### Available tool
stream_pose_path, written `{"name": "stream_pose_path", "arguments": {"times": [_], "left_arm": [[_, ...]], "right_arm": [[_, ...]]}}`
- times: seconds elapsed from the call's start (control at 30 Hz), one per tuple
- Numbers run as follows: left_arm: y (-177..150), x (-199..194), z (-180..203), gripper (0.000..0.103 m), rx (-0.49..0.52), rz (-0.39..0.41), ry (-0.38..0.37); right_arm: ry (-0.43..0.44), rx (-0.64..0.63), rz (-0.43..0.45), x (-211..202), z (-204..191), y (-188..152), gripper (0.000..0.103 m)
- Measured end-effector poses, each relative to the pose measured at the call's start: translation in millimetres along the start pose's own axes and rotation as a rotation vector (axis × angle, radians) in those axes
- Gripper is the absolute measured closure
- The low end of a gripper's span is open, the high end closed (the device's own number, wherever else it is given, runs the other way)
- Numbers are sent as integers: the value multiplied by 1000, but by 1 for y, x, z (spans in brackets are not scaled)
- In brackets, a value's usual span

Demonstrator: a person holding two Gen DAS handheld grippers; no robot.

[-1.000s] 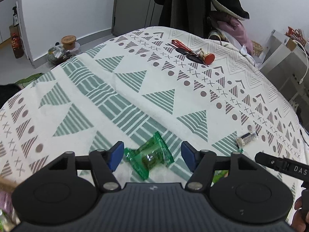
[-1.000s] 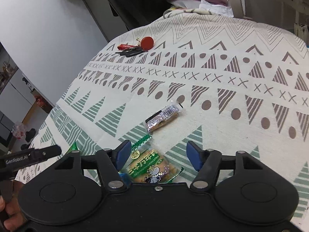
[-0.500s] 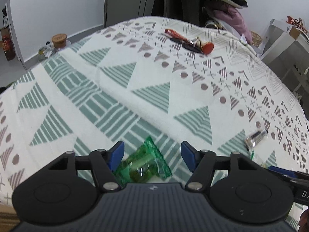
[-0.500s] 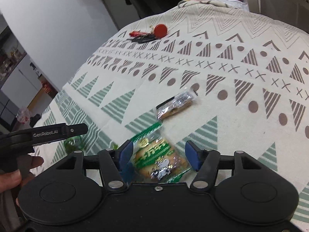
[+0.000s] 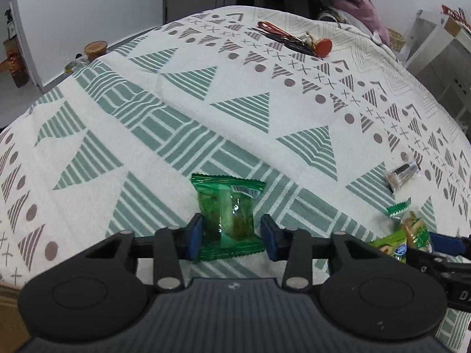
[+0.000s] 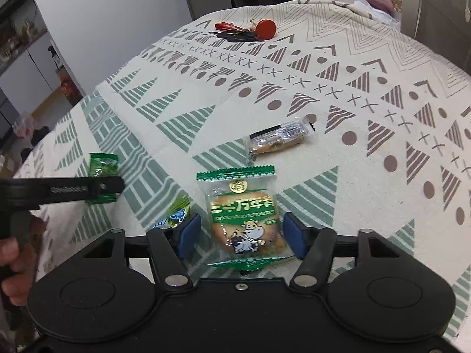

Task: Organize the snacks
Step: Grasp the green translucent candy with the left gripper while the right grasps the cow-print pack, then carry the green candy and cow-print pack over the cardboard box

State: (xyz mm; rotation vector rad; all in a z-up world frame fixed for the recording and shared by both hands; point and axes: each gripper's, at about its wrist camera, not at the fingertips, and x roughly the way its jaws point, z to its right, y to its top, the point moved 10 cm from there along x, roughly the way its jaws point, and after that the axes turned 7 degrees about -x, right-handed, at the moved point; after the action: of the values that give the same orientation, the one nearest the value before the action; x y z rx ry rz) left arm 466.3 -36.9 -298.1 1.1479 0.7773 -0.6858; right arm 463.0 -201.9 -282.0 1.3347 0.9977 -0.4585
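Both tools are down at the patterned cloth on the worktop [image 5: 206, 111], each lined up on its own snack. The left gripper [image 5: 231, 233] stands parted around the lower half of a green wrapped snack [image 5: 226, 211], its left pad touching the wrapper or very nearly, the right pad just clear. The right gripper [image 6: 240, 235] is spread wide on either side of a clear biscuit packet with a cartoon cow [image 6: 245, 220], a gap showing at each side. Neither packet looks lifted; both seem to lie flat on the cloth. I'd say this is the moment just ahead of a double pick-up. Next each gripper needs to squeeze in on its packet, gently, since the wrappers look soft and slippery. A small blue-green sweet [image 6: 176, 213] lies just beside the right gripper's left pad and could get nudged. A dark snack bar [image 6: 278, 138] waits farther off, with a bunch of keys [image 6: 244, 32] at the far edge
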Motion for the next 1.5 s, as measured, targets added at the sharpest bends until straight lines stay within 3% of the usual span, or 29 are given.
{"name": "stream_pose_path", "arguments": {"times": [0.07,0.5,0.83,1.5], "left_arm": [[-1,-4,0,67,-6,-1,0],[0,-56,-5,69,-54,44,-33],[-1,-105,-20,69,-81,91,-54],[-12,-201,-104,69,-221,172,23]], "right_arm": [[-7,10,0,0,4,0,54],[4,70,70,-35,0,14,55],[7,20,134,-66,-38,26,55],[106,-77,236,-117,-128,36,55]]}}
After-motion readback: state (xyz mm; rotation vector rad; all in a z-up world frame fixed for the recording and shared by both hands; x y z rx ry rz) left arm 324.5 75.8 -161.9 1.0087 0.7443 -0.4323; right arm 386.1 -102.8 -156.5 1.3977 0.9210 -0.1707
